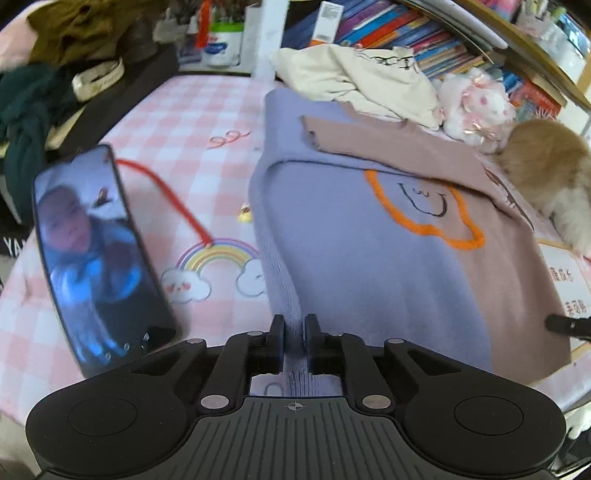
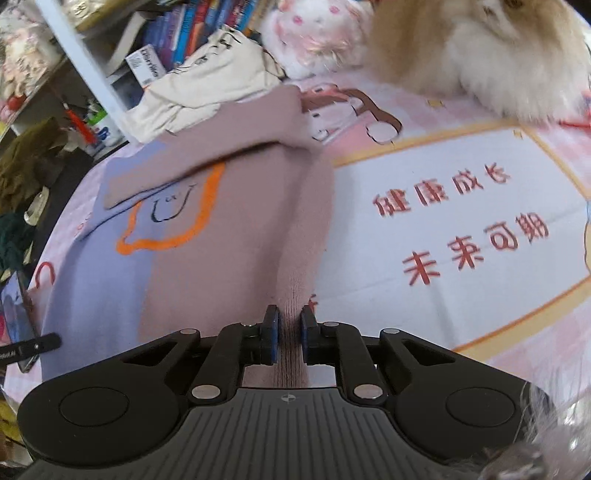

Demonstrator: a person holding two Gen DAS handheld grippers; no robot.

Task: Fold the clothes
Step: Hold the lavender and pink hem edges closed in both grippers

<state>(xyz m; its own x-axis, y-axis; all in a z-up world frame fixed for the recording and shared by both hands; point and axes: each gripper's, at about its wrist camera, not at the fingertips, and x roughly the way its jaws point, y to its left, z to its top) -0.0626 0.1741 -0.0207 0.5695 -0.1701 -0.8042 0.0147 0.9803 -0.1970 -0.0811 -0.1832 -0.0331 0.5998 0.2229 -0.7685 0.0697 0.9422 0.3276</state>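
Pink-and-white checked bedding covers the surface, printed with a rainbow and clouds on one side and a cream panel of red characters on the other. Behind it, shelves hold rows of bright books, with bottles and a heap of olive and dark green clothes off to the side. A cream garment lies crumpled at the far edge beside a white plush toy, and a furry tan-and-white animal sits on the bedding. A phone with a lit screen lies flat near the rainbow, a red cord just beside it.

The sweater, half lilac and half dusty pink with an orange outlined flower, is spread flat in the middle, one pink sleeve folded across its chest. The left gripper is clamped on the lilac hem, which rises in a ridge between its pads. The right gripper pinches the pink hem likewise.
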